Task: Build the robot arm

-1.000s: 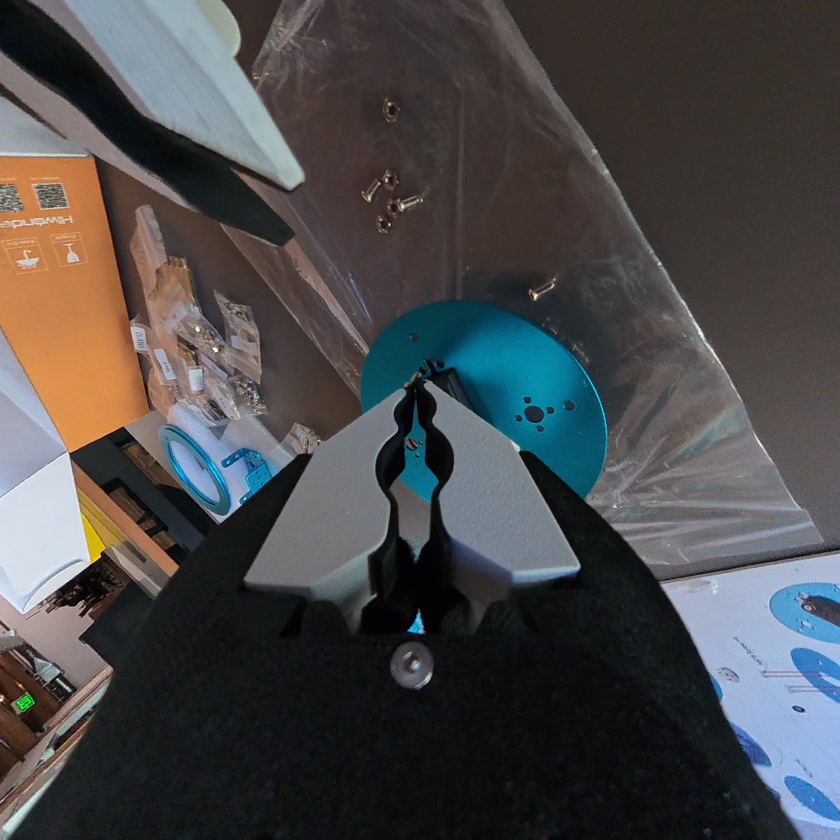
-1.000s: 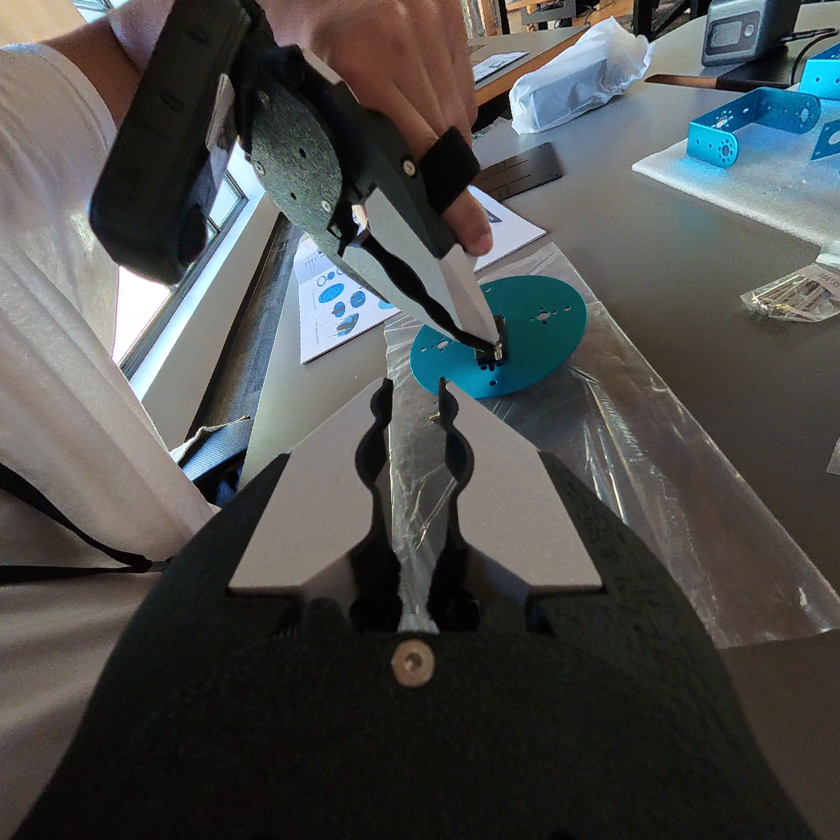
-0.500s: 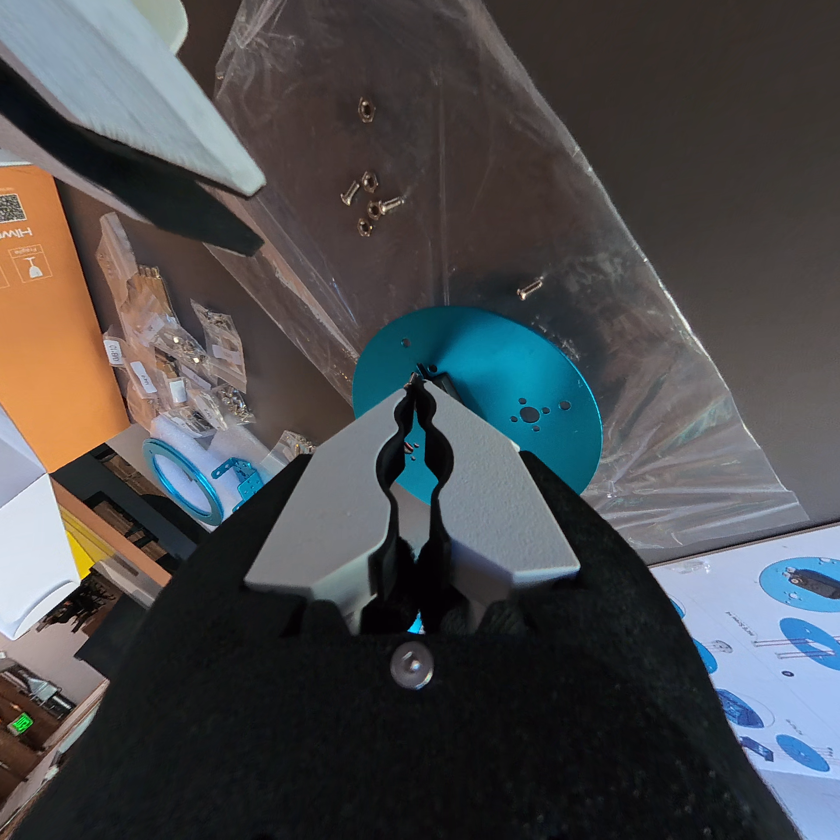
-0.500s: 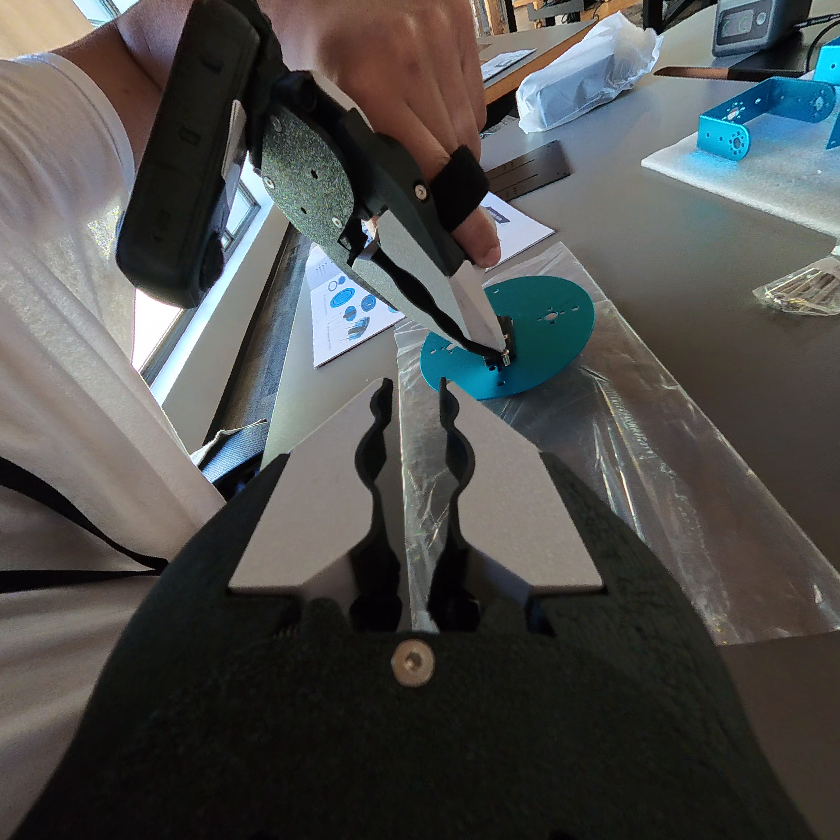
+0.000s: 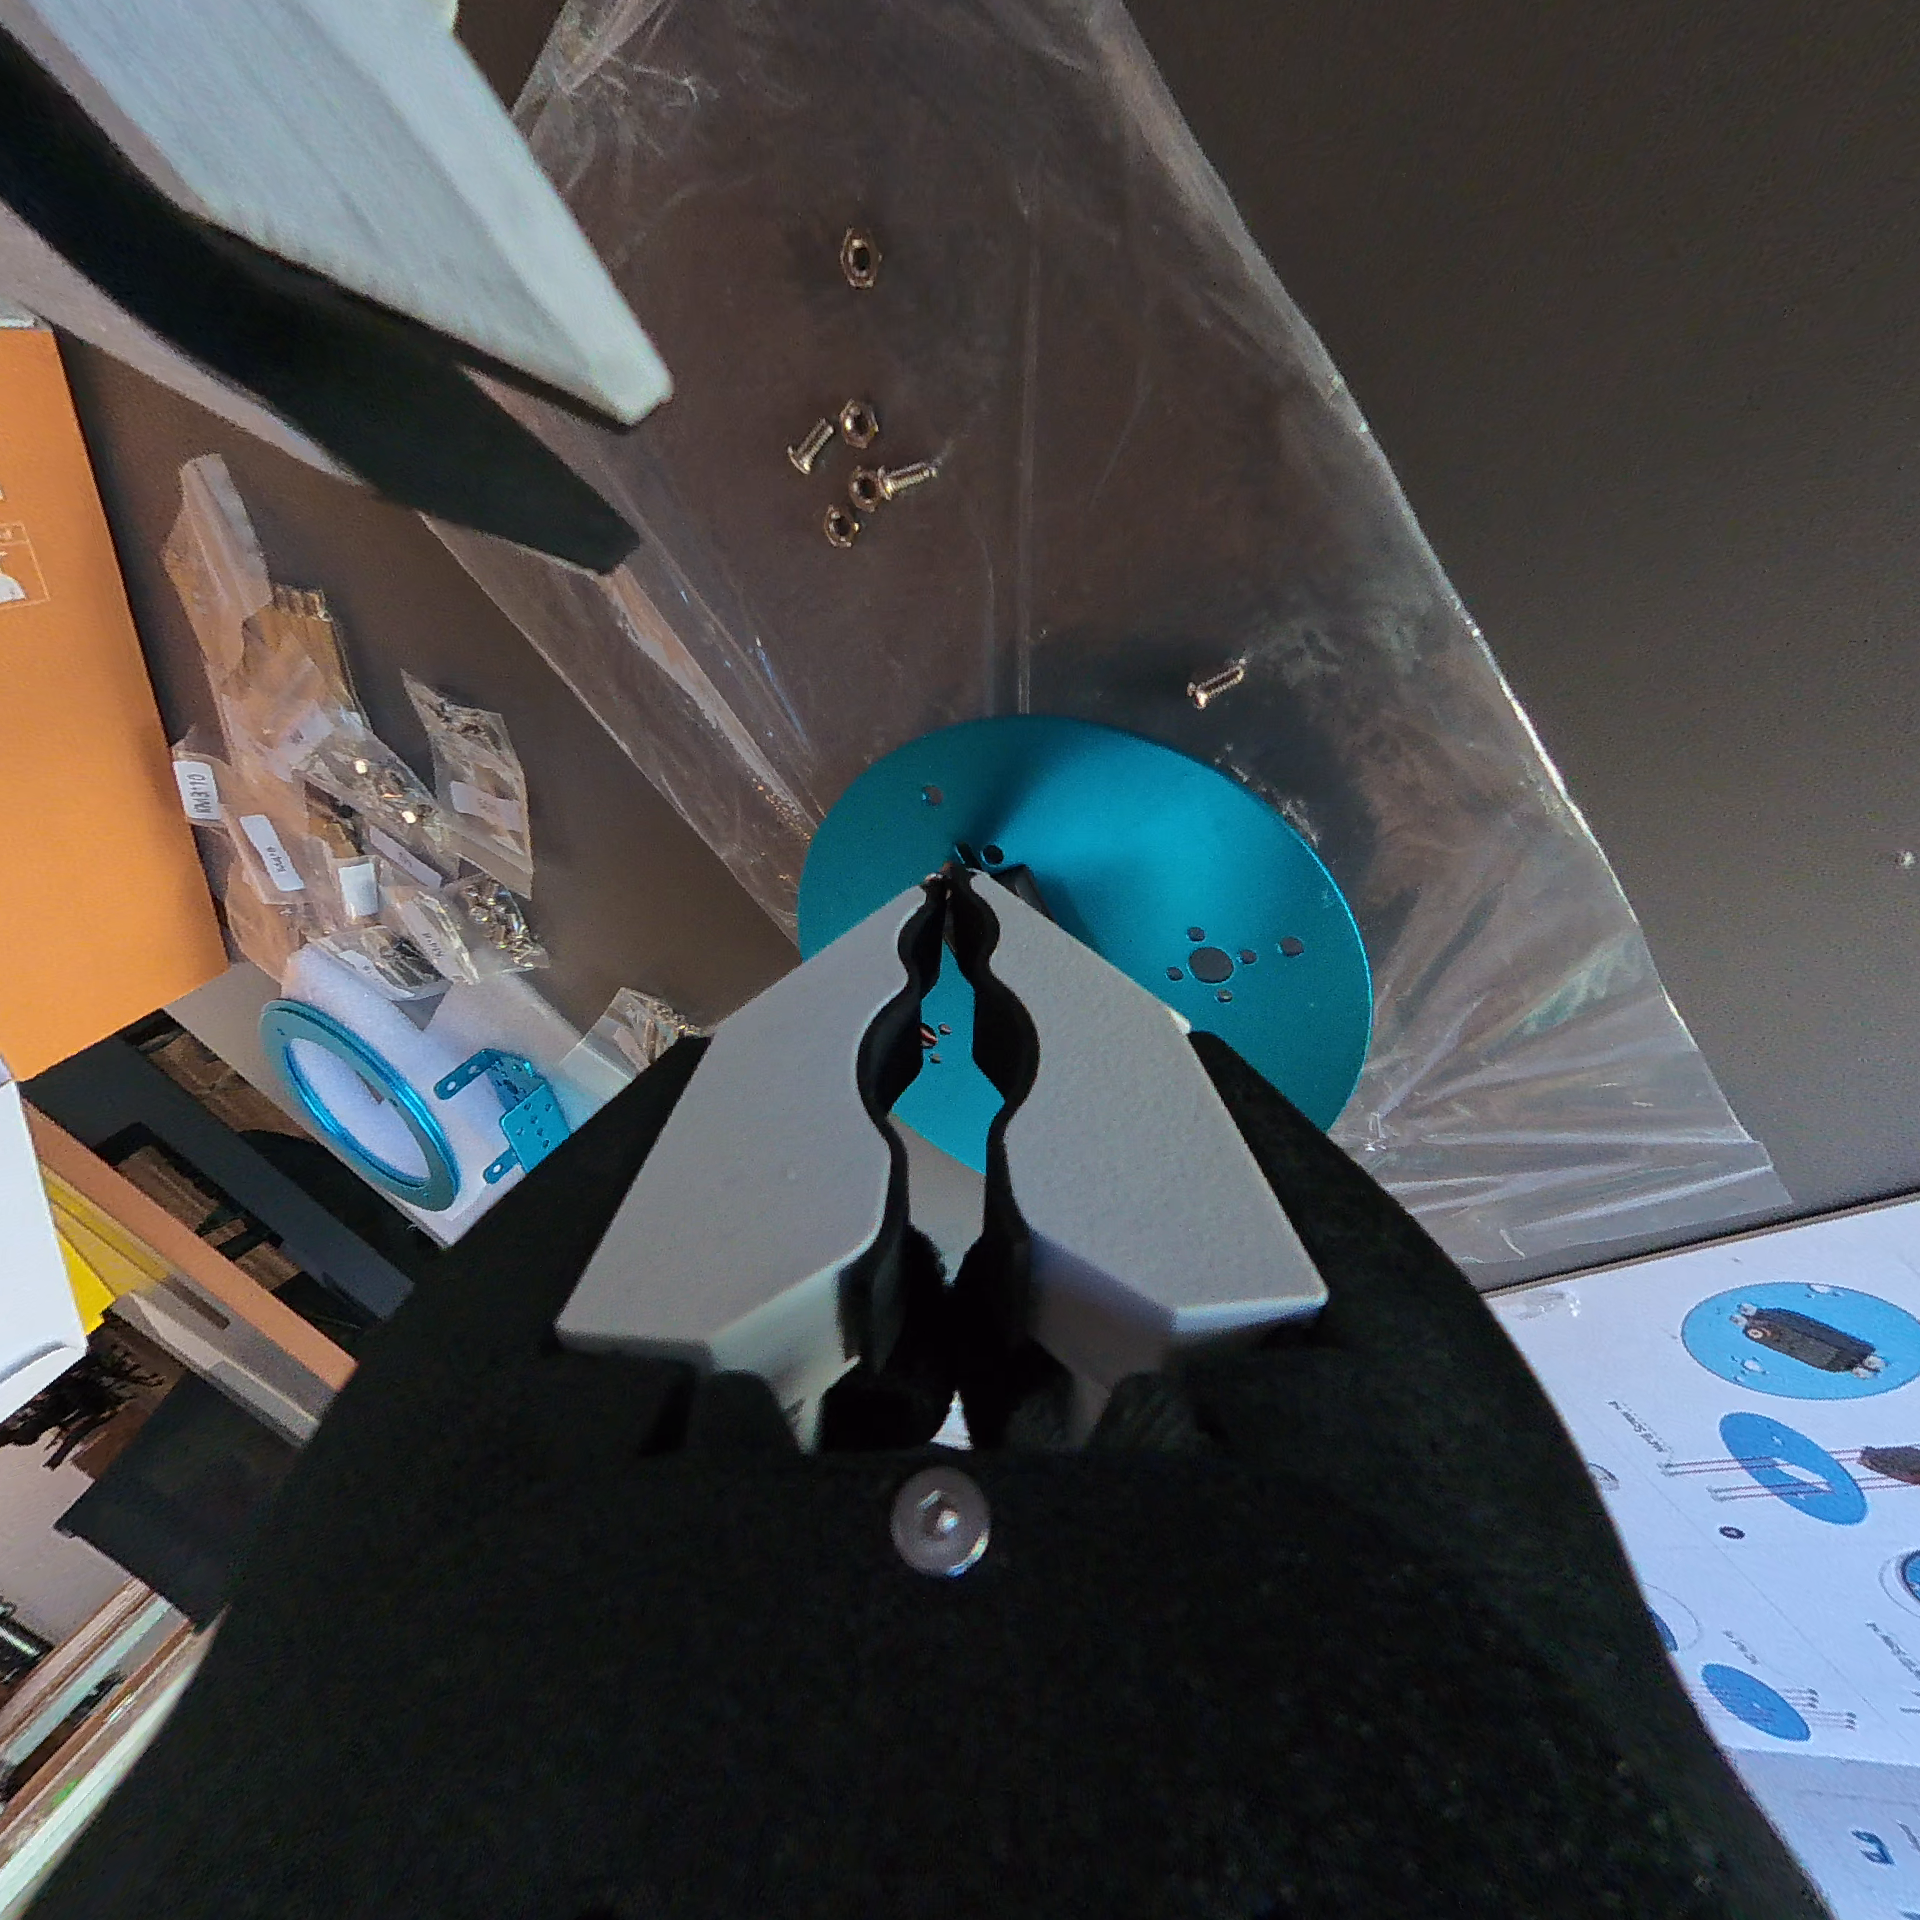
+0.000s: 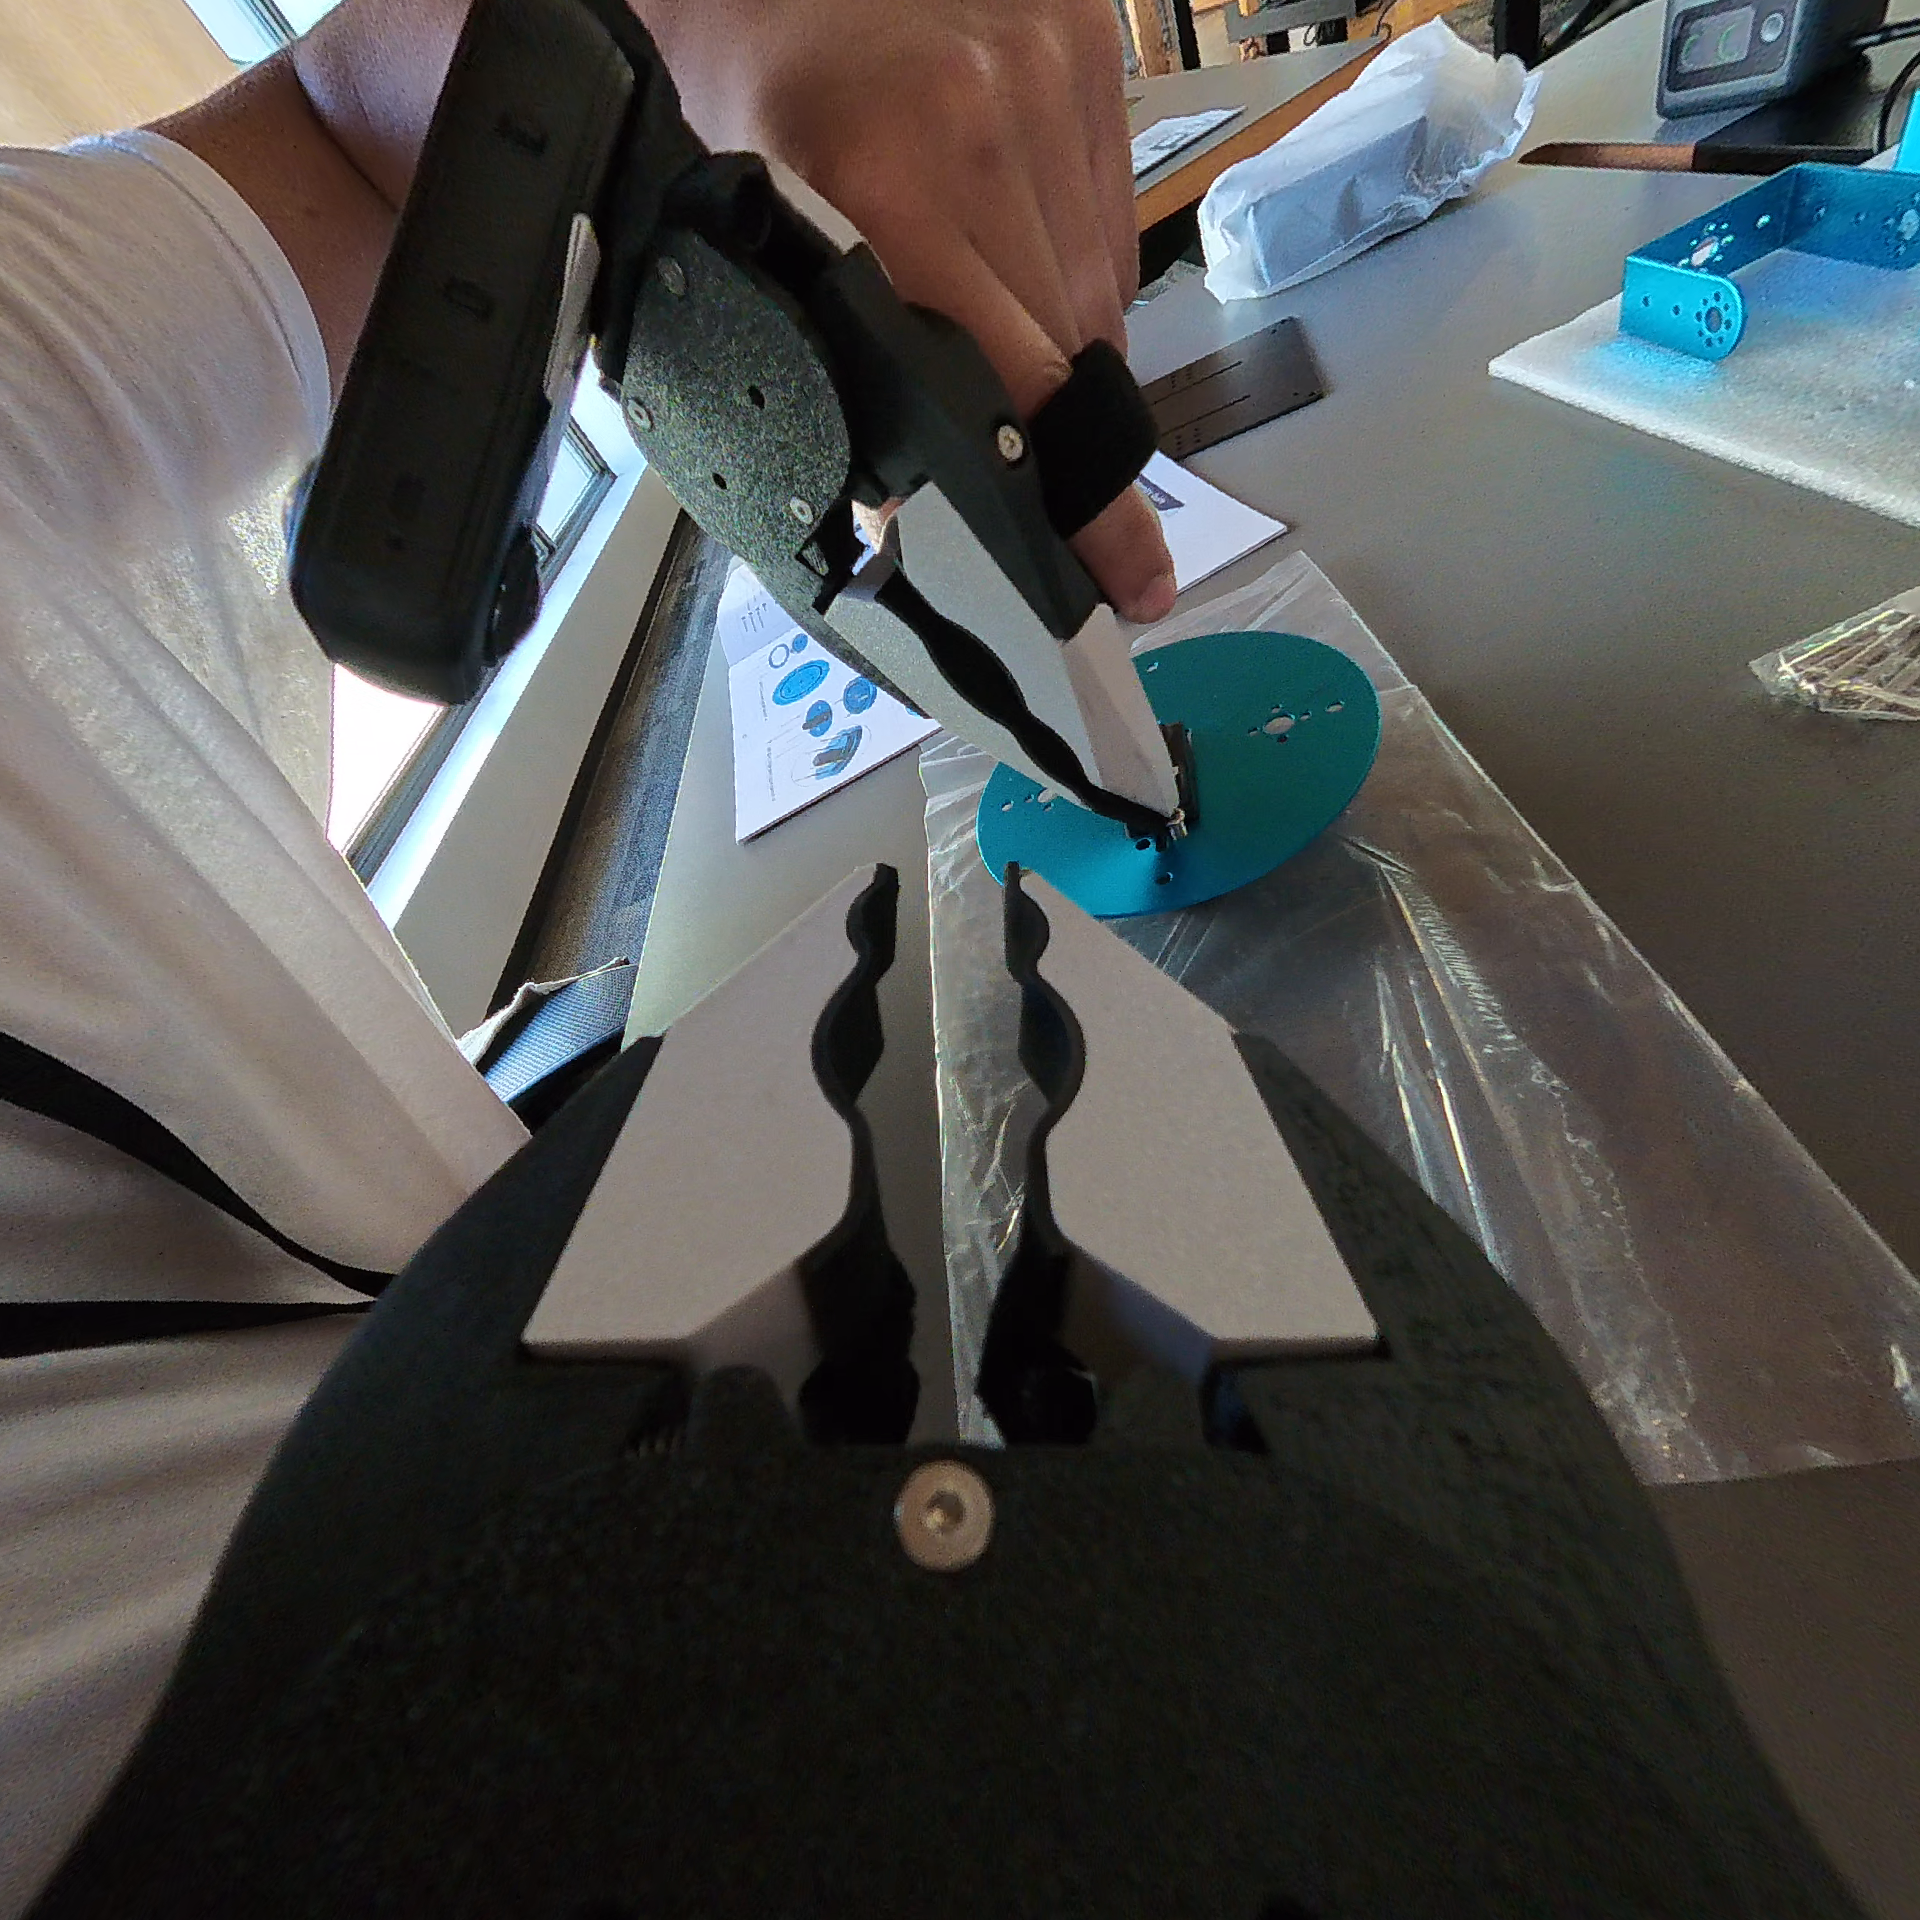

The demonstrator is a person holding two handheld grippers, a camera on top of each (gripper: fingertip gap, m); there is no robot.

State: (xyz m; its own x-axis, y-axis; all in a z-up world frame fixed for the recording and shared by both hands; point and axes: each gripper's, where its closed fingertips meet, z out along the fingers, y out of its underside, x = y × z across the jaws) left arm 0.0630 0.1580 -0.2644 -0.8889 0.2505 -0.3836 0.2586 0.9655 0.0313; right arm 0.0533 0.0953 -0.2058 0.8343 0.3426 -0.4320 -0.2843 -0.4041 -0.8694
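**Left fingers pinch a screw at the blue plate; right fingers spread and empty**

In your left wrist view, the left gripper (image 5: 951, 883) has its fingers pressed together at the tips on a small silver screw (image 5: 940, 881). The tips sit on the round teal-blue metal plate (image 5: 1143, 883), close beside a cluster of small holes and a small black block (image 6: 1179, 748) that stands in the plate's middle. I cannot tell whether the screw has entered a hole.

The plate lies on a clear plastic bag (image 5: 1299, 416) spread flat on the dark grey surface (image 6: 1558, 571). Farther along the bag lies a lone silver screw (image 5: 1216, 681), and beyond it a loose group of nuts and screws (image 5: 857, 478).

Your right gripper (image 6: 945, 878) hovers above the near end of the bag, well apart from the plate, its fingers spread with nothing between them.

Only the left view shows the loose hardware, the small packets of parts (image 5: 343, 831), the blue ring on white foam (image 5: 353, 1101) and the orange cardboard box (image 5: 83, 675).

Only the right view shows your hand (image 6: 935, 156) gripping the left tool, the steep downward tilt of its fingers, the blue U-shaped bracket on a white foam sheet (image 6: 1766, 260) and a white wrapped bundle (image 6: 1361, 156) at the far edge.

Both views catch the printed instruction sheet (image 5: 1714, 1455) just beside the bag
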